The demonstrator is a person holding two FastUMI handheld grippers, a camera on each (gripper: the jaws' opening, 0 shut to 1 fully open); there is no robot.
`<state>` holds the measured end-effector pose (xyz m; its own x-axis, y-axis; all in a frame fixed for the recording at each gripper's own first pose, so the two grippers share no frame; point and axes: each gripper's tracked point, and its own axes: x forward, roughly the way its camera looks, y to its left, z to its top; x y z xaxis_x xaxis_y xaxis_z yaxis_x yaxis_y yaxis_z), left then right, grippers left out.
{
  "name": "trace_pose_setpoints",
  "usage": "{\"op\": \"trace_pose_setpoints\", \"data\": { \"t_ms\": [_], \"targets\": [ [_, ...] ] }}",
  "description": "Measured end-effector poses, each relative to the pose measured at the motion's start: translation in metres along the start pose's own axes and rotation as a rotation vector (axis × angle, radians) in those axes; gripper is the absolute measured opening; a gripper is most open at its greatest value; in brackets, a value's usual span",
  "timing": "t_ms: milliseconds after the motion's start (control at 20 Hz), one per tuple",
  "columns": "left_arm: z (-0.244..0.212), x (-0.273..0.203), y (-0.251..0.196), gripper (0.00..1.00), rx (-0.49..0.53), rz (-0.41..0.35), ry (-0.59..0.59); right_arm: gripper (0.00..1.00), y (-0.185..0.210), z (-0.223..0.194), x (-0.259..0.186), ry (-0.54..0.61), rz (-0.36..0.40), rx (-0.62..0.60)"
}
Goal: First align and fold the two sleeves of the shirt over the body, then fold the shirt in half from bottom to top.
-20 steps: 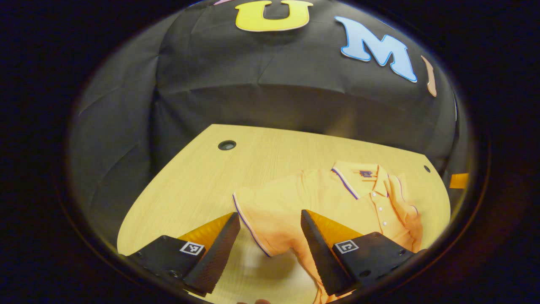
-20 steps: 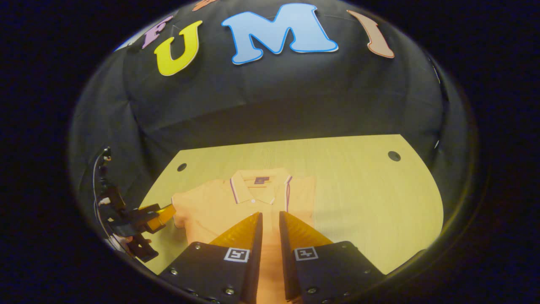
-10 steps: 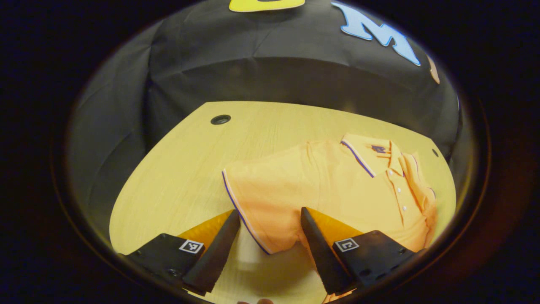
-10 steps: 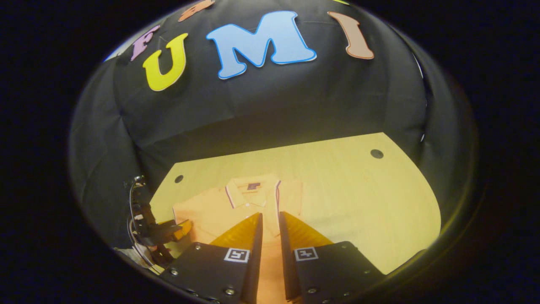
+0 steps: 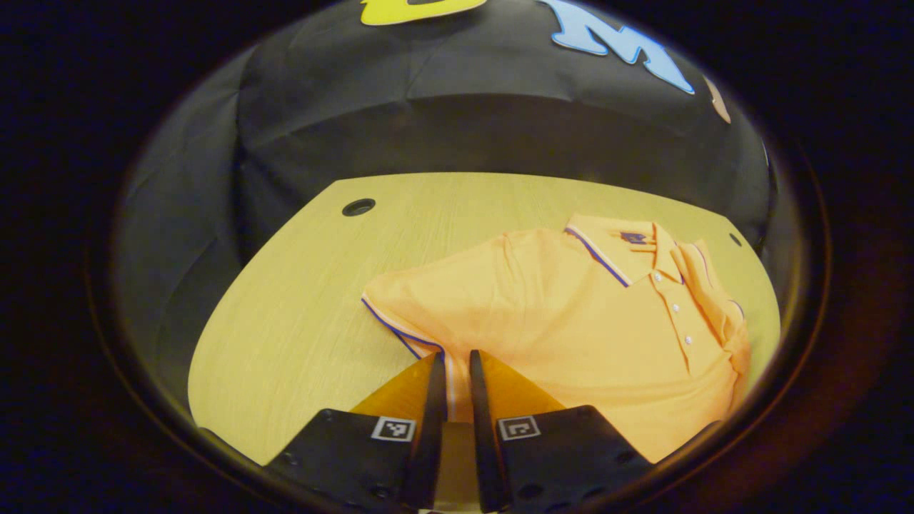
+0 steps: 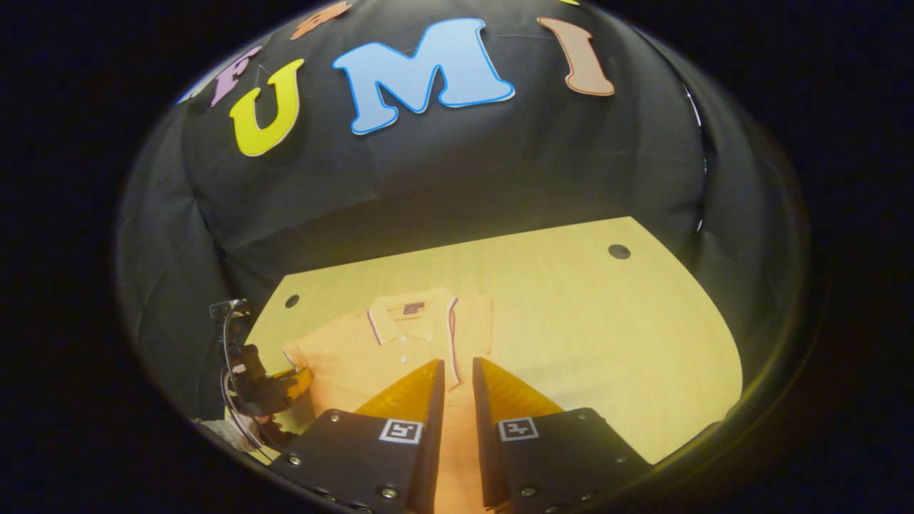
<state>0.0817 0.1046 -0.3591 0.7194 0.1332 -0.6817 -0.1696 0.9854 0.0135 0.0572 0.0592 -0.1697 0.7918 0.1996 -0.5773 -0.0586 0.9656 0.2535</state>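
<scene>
orange polo shirt lying front up on the wooden table, collar toward the black cloth wall and placket buttons showing. in the left gripper view the sleeve on the near side spreads out flat toward the table's open side, its striped cuff edge running down between the fingers; the far sleeve lies folded over the body beside the placket. the left gripper has its fingers drawn close on the cuff edge, a thin strip of fabric caught between them. in the right gripper view the shirt sits left of the table's middle, and its lower body runs down into the narrow slit between the fingers of the right gripper, which stand close together; whether both press on the cloth cannot be told. the other gripper shows at the shirt's sleeve, at the table's left edge. no containers are present.
</scene>
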Motion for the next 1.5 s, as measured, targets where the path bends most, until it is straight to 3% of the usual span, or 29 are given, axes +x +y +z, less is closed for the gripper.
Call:
{"op": "trace_pose_setpoints", "data": {
  "t_ms": [50,400,750,1050,1450,1500],
  "targets": [
    [0.000,0.000,0.000,0.16,0.014,0.004,0.006,0.24,0.000,0.000,0.000,0.001,0.000,0.000],
    [0.016,-0.003,-0.011,0.16,0.084,0.008,-0.010,0.24,-0.004,-0.006,-0.008,0.014,-0.001,0.009],
    [0.058,-0.020,-0.092,0.16,0.212,-0.122,-0.106,0.24,-0.012,-0.011,-0.017,0.010,-0.008,0.032],
    [0.052,-0.029,-0.175,0.16,0.333,-0.250,-0.107,0.24,-0.033,-0.021,-0.031,0.000,-0.039,0.064],
    [0.033,-0.028,-0.205,0.16,0.374,-0.281,-0.072,0.24,-0.063,-0.039,-0.046,0.004,-0.079,0.099],
    [0.031,-0.029,-0.209,0.34,0.374,-0.301,-0.065,0.24,-0.062,-0.040,-0.045,0.005,-0.078,0.102]
  ]
}}
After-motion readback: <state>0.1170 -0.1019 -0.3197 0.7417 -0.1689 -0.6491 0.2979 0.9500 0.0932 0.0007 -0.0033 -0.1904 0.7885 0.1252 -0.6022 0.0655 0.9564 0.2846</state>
